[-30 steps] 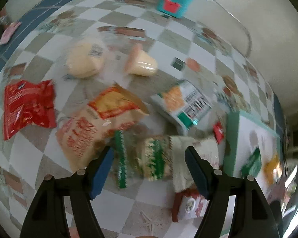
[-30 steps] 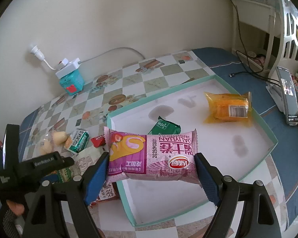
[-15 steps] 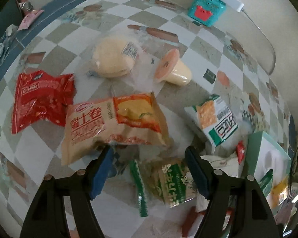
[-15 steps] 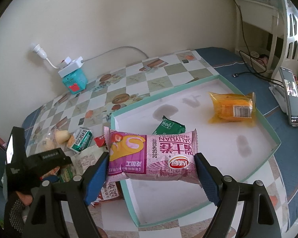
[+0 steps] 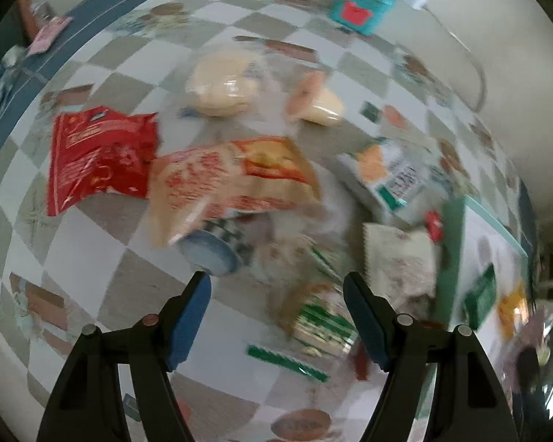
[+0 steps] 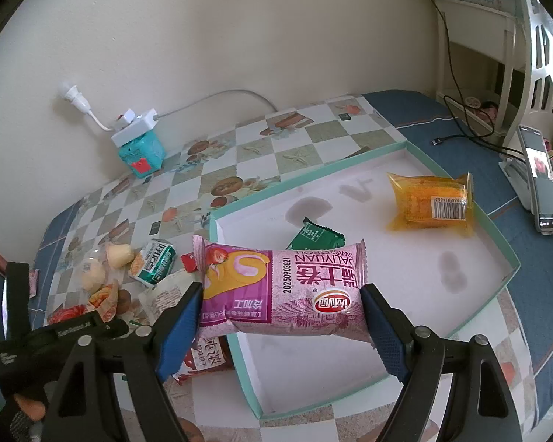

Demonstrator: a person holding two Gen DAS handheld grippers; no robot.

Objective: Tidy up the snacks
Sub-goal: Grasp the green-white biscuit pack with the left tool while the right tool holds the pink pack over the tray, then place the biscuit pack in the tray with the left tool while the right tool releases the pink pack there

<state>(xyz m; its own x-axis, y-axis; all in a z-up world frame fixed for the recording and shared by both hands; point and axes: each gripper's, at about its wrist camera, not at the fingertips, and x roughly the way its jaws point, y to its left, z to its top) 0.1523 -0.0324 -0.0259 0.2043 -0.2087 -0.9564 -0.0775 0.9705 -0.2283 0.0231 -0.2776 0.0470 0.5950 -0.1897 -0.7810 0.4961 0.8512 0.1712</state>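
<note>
A: Two packets are lying in the shallow white mint-rimmed tray [image 6: 497, 243]; the right gripper [image 6: 280, 309] is clamping a pink swiss-roll wrapper [image 6: 284, 287] lengthwise over the tray's near-left corner, probably to stow it.

B: The left gripper [image 5: 276, 316] is hanging open-jawed, empty, over loose snacks near the checkered table's left edge, likely choosing.

Glossy plastic wrapper on pink roll [image 6: 282, 291]; matt card tray [image 6: 416, 287]; smooth, patterned tablecloth [image 6: 261, 151]; blue matt pads [image 6: 180, 328].
</note>
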